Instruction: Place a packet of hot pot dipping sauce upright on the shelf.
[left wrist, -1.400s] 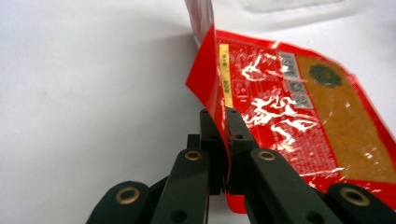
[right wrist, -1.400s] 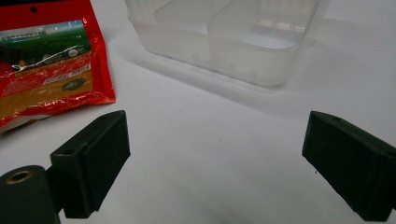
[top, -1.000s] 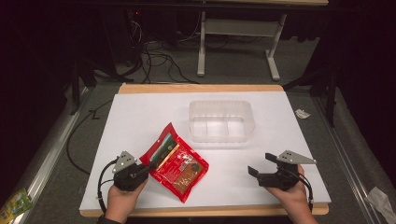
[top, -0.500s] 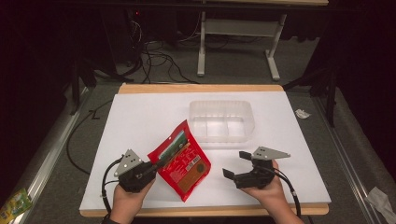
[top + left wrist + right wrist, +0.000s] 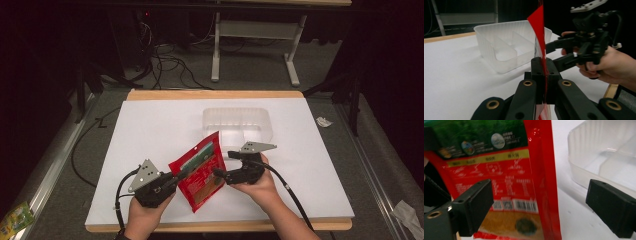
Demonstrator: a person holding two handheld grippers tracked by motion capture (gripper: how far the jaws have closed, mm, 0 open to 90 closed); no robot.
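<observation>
Left gripper (image 5: pixel 176 176) pinching the red packet (image 5: pixel 202 170), right gripper (image 5: pixel 220 174) spread at 3 o'clock, closing; could easily miss that floppy edge.

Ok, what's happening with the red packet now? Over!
Left gripper shut on the red packet, lifted off the table. Right gripper open, jaws just closing, edge between them, not pinched. Clear tray behind, nothing in the way.

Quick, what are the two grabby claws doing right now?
Left gripper: shut, pinching the red packet by its edge.
Right gripper: open, its jaws have just been closing a little, one on each side of the packet's edge, not gripping.
</observation>
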